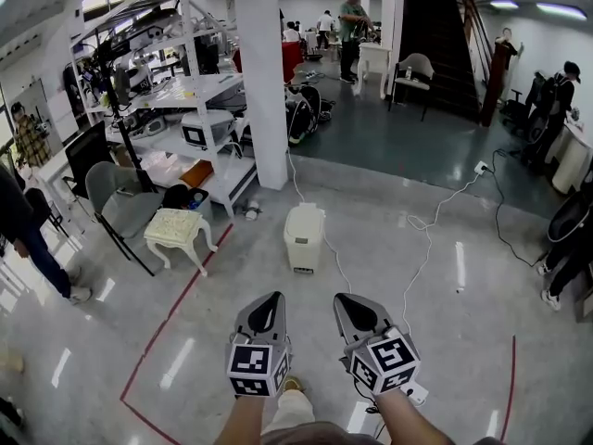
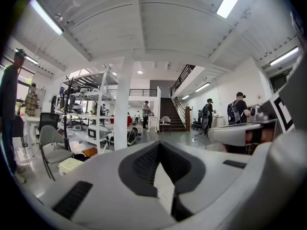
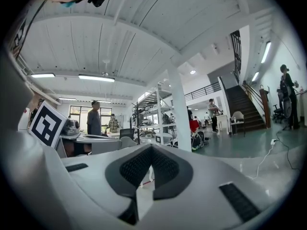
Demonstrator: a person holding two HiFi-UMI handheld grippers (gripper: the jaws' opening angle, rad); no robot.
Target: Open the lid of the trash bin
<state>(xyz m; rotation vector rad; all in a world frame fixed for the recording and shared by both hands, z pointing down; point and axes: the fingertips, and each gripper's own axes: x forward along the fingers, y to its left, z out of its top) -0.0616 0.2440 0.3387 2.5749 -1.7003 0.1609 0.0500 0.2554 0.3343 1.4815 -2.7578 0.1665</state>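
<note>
Left gripper (image 1: 274, 297) and right gripper (image 1: 341, 298), head view: both held low at the near edge, side by side, pointing far toward the trash bin (image 1: 304, 239). Each is closed to a point and holds nothing. The bin is white and stands on the glossy floor (image 1: 445, 248) straight ahead, well apart from both grippers, right of a small stool (image 1: 176, 228) and nearer than the pillar (image 1: 262, 82). Its lid (image 1: 306, 216) is down.

Left gripper view: left gripper (image 2: 159, 143) has its pads meeting at the tips, nothing between. The bin can't be made out here.

Right gripper view: right gripper (image 3: 151, 146) is the same, tips together and empty.

Judgement: the bin looks like thin plastic, so light, stiff and smooth, and likely to slide on that floor if pushed. Best hold is probably the lid's near front lip, lifting up. The hinge type is too small to tell.
</note>
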